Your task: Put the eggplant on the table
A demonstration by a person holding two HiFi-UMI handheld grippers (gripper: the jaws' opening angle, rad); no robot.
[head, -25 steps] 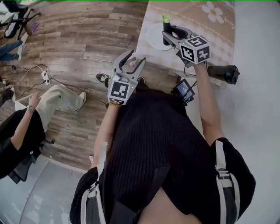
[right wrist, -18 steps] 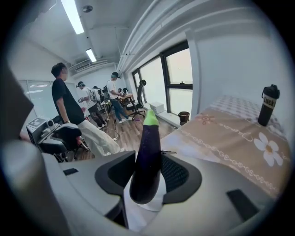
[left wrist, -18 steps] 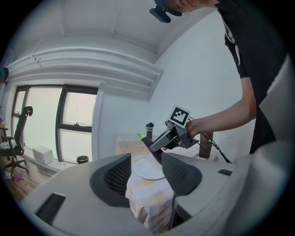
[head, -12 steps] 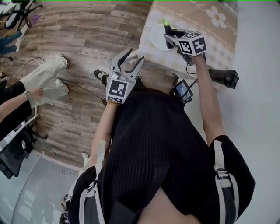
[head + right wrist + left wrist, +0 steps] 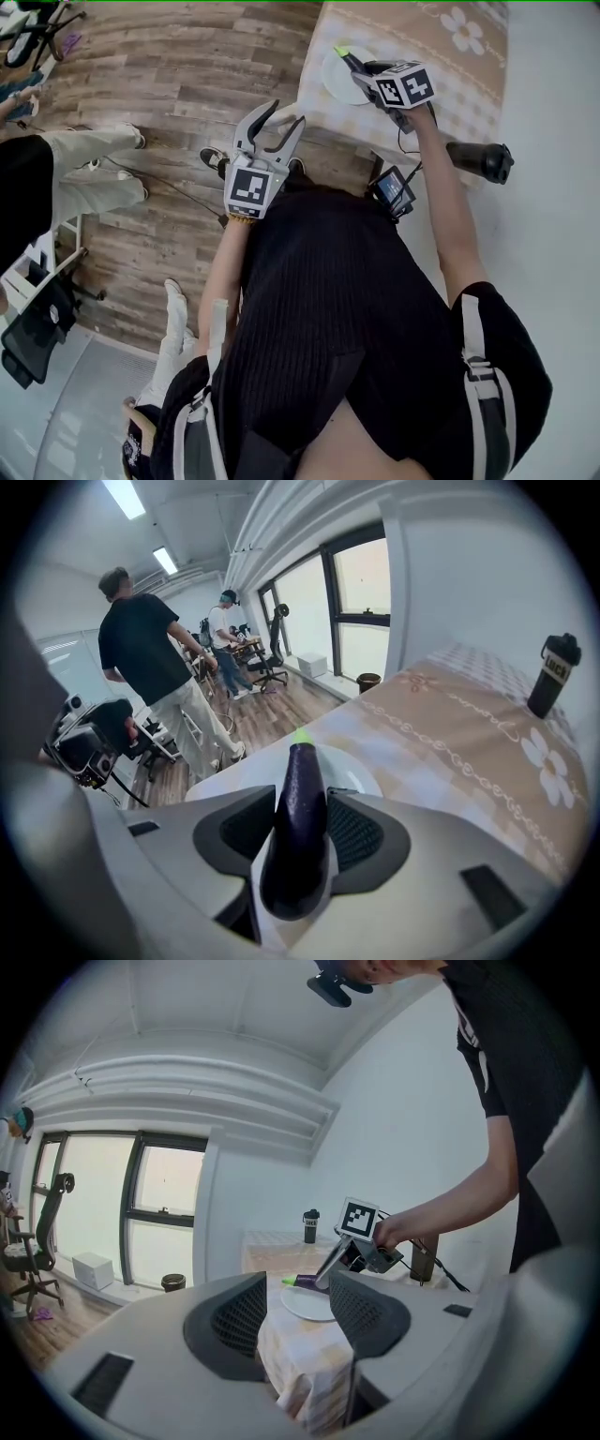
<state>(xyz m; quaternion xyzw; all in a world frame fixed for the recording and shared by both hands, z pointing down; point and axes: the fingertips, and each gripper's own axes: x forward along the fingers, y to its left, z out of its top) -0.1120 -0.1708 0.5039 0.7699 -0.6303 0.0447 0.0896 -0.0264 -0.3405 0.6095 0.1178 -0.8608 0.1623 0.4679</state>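
**Table ahead, eggplant held over the plate**

Table [image 5: 469, 66] has a beige flowered cloth, and a white plate [image 5: 337, 86] sits at its near edge. The right gripper [image 5: 359, 67] is clenched on the eggplant [image 5: 302, 817], with pads on both sides of the purple body. The green stem tip points forward and down over the plate. The left gripper [image 5: 279, 120] has its jaws apart with nothing in them. It sits short of the plate, off the table and above the wood floor [image 5: 169, 112].

My read is that the step in hand is the set-down.
- The task says table, so clear the plate first and aim for bare cloth beyond it, not the edge on the plate's near side.
- Flatten the tilt so the body lies along its length.
- Lower until the underside bears on the cloth, then release.
- The body is round, so it may roll. Open slowly and lift straight off.

What each view shows:
- Right gripper view: the grip itself, with the butt end sticking back past the pads. It also shows a dark bottle [image 5: 558, 675] well beyond the plate and people [image 5: 150, 658] standing off to the side.
- Head view: the marker cube [image 5: 405, 84] hides the grip, but both grippers show against the plate.
- Left gripper view: a side-on look at the eggplant, nose-down just above the plate. I can't tell whether the tip touches it.
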